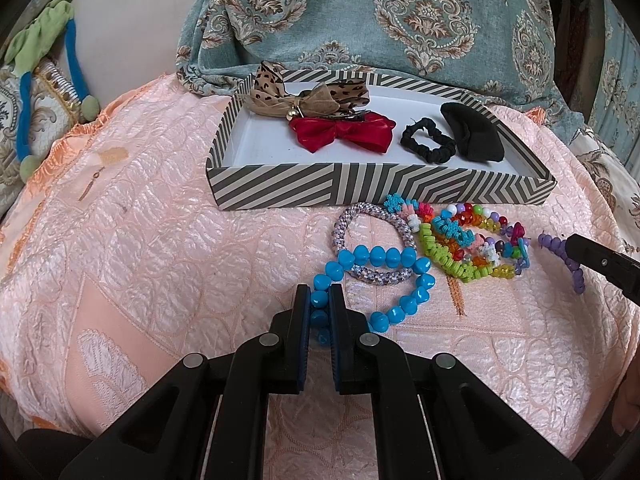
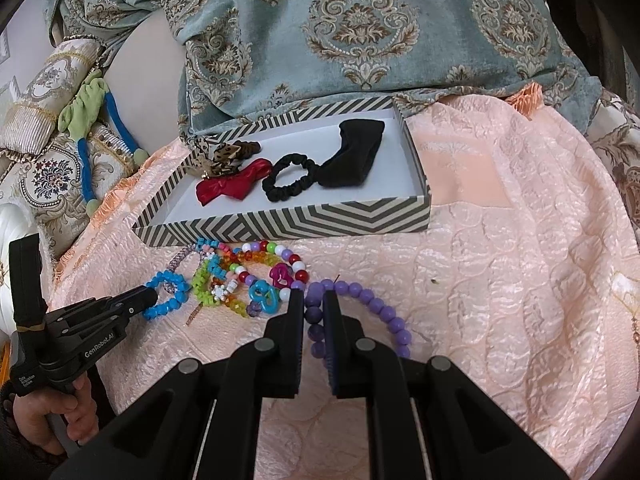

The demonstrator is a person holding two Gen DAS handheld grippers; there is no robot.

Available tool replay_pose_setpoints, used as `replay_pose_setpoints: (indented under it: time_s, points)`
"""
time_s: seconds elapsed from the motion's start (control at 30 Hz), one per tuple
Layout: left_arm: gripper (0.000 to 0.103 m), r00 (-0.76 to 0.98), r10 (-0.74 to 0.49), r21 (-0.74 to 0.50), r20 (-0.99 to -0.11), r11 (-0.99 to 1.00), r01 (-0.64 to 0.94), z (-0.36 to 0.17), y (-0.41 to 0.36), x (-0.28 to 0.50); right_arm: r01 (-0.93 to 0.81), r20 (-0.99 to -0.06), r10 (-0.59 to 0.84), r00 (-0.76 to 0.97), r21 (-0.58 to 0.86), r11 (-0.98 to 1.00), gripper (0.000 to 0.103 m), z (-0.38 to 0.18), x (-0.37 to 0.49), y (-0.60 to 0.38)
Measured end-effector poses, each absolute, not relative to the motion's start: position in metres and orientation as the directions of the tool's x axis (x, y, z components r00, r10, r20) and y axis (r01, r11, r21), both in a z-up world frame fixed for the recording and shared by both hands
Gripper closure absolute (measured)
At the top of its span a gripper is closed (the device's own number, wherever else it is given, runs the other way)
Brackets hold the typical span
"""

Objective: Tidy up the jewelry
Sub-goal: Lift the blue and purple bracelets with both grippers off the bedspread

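Observation:
My left gripper (image 1: 320,294) is shut on the blue bead bracelet (image 1: 404,258), which lies on the peach cloth; it also shows in the right wrist view (image 2: 170,294). My right gripper (image 2: 313,300) is shut on the purple bead bracelet (image 2: 380,310), seen at the far right of the left wrist view (image 1: 554,242). A pile of colourful bracelets (image 1: 468,236) lies between them, with a woven lilac bracelet (image 1: 360,216). The striped tray (image 1: 360,188) behind holds a leopard bow (image 1: 304,94), a red bow (image 1: 340,132), a black scrunchie (image 1: 430,140) and a black headband (image 1: 476,132).
The peach quilted cloth (image 1: 160,240) covers the rounded surface. A patterned teal fabric (image 1: 360,12) hangs behind the tray. A green and blue cord (image 1: 44,52) lies on cushions at the left. The person's hand (image 2: 44,412) holds the left gripper.

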State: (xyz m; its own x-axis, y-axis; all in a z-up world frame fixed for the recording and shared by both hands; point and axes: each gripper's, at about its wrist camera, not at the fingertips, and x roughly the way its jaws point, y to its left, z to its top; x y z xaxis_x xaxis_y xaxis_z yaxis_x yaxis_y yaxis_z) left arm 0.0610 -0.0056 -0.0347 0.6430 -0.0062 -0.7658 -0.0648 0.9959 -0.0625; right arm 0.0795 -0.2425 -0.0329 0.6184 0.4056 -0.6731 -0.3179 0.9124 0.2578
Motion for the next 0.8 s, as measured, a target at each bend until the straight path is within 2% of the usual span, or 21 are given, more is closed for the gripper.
replay_pose_setpoints:
  time_s: [0.8]
  points:
    - [0.103,0.643,-0.001,-0.056,-0.766,0.996,-0.065,-0.036,-0.006,0.0608,-0.324,-0.678,0.388,0.624,0.226,0.918,0.093,-0.0302,0.0779,-0.2391]
